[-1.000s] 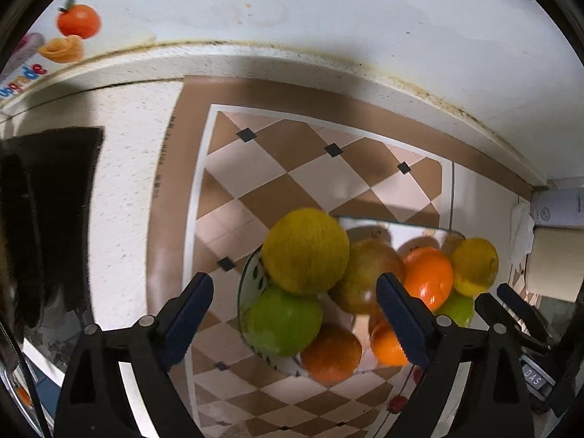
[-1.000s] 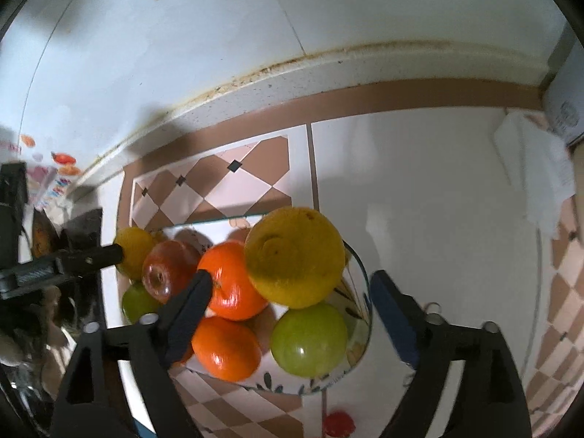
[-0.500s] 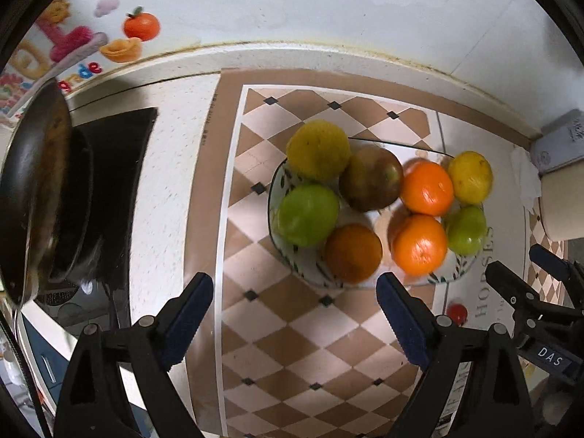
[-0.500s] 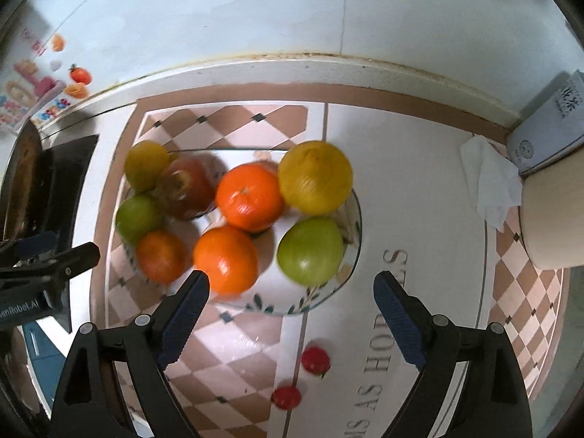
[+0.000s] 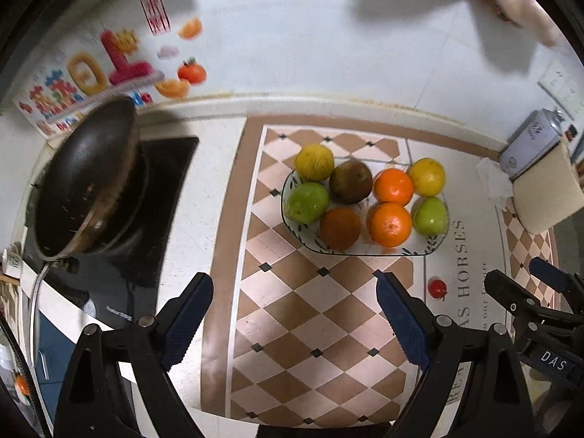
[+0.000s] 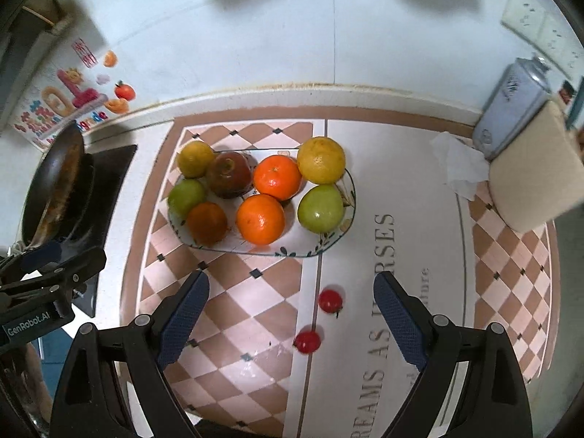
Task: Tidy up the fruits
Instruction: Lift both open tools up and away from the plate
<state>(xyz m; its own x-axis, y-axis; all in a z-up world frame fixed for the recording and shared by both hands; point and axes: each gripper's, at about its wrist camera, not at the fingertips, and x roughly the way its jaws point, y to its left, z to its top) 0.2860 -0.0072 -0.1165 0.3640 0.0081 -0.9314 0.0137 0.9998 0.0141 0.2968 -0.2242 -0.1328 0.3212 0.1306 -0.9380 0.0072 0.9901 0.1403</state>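
A white leaf-patterned plate (image 5: 365,252) (image 6: 270,252) holds several fruits: two yellow citrus, two green apples (image 6: 321,208), oranges (image 6: 260,219) and a dark red apple (image 6: 229,175). Two small red cherry tomatoes (image 6: 330,300) (image 6: 307,341) lie on the mat in front of the plate; only one tomato (image 5: 437,288) shows in the left wrist view. My left gripper (image 5: 295,321) is open and empty, held back from the plate. My right gripper (image 6: 292,319) is open and empty above the tomatoes.
A black wok (image 5: 87,182) sits on a black stove (image 5: 168,168) at the left. A checkered mat (image 6: 233,314) covers the counter. A blue tin (image 6: 511,109), a beige block (image 6: 536,171) and crumpled tissue (image 6: 456,168) stand at the right by the wall.
Both grippers have pulled back and up from the plate, so the fruits look smaller and farther. The tomatoes, wok and right-side items have come into view. Both stay open.
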